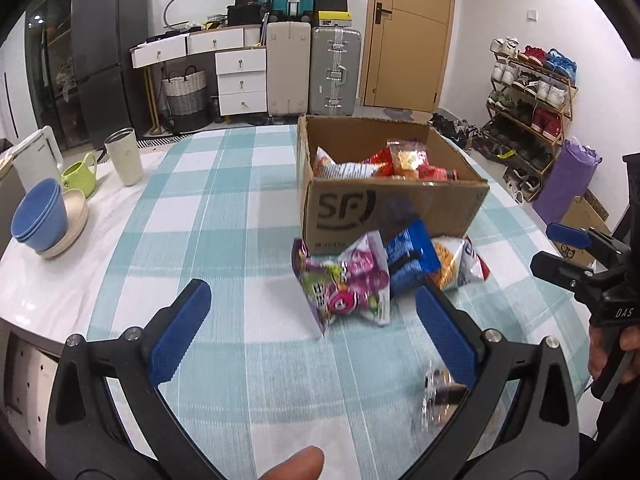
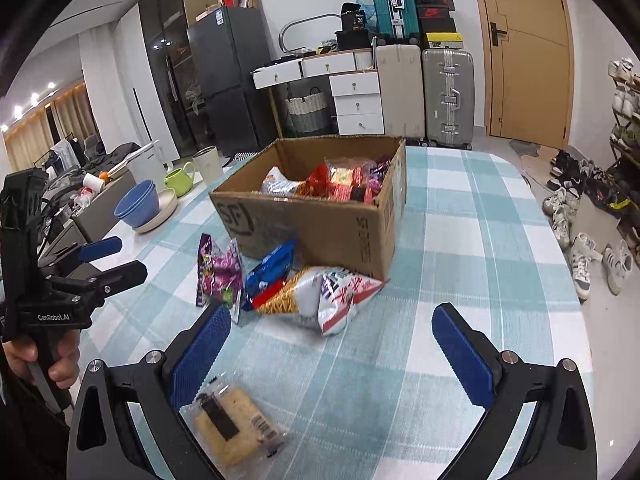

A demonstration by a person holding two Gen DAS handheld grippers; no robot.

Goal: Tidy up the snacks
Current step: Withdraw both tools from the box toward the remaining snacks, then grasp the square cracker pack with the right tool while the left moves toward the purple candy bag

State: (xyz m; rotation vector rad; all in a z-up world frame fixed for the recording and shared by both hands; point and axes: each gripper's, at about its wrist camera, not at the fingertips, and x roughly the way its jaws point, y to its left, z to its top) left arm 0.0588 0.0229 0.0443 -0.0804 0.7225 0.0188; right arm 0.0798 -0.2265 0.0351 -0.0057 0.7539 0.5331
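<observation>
A cardboard box [image 1: 400,208] [image 2: 320,232] holding several snack packs stands on the checked tablecloth. In front of it lie a purple candy bag [image 1: 348,284] [image 2: 220,272], a blue packet [image 1: 412,260] [image 2: 272,264] and a white-orange chip bag [image 1: 460,264] [image 2: 320,296]. A clear-wrapped cracker pack [image 2: 236,424] [image 1: 436,396] lies nearest. My left gripper [image 1: 316,320] is open, above the cloth short of the purple bag. My right gripper [image 2: 332,340] is open, just short of the chip bag; the cracker pack sits by its left finger. Both hold nothing.
At the table's left stand blue bowls [image 1: 40,220] [image 2: 138,204], a green mug [image 1: 80,176], a cream tumbler [image 1: 126,156] and a white kettle [image 1: 36,156]. Suitcases [image 1: 312,68], drawers and a door stand behind; a shoe rack [image 1: 532,104] is to the right. A fingertip [image 1: 296,464] shows below.
</observation>
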